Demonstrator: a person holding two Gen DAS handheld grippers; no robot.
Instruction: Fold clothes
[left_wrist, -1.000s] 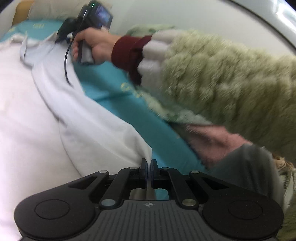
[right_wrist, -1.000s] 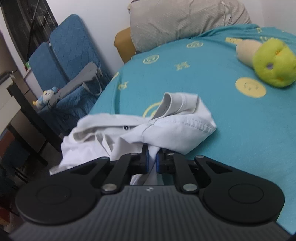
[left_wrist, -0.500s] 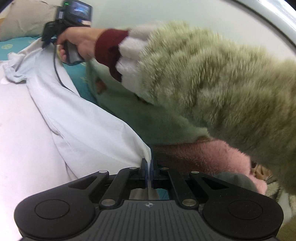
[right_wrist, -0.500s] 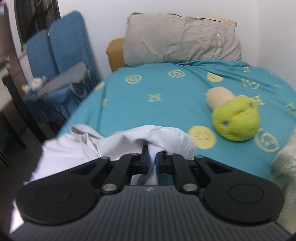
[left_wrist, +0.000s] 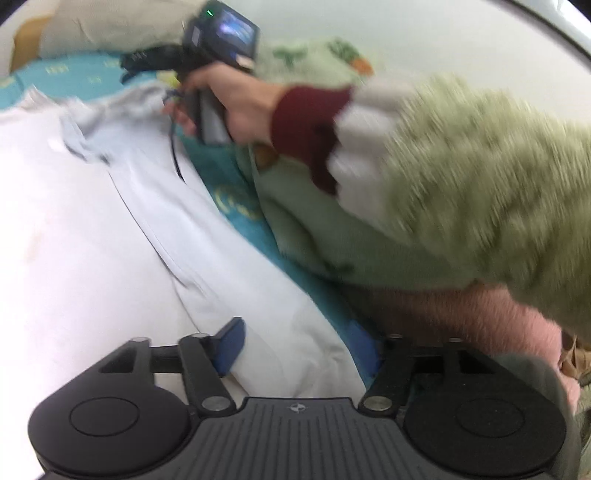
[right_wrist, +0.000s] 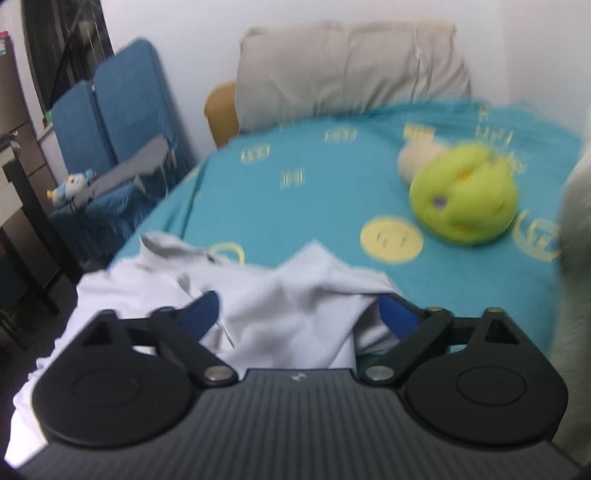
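A white shirt lies spread on the teal bedsheet. My left gripper is open, its blue pads spread on either side of the shirt's folded lower edge, which lies loose between them. My right gripper is open too, with the shirt's bunched upper part lying between its spread pads. In the left wrist view the right gripper shows at the far end of the shirt, held by a hand in a fuzzy green sleeve.
A green and beige plush toy lies on the sheet at the right. A grey pillow leans on the wall behind. Blue folding chairs stand left of the bed. My sleeve fills the right.
Both grippers were shut on the shirt and have opened, letting the cloth go. The shirt now rests on the bed, and the right gripper has come lower and nearer to the sheet.
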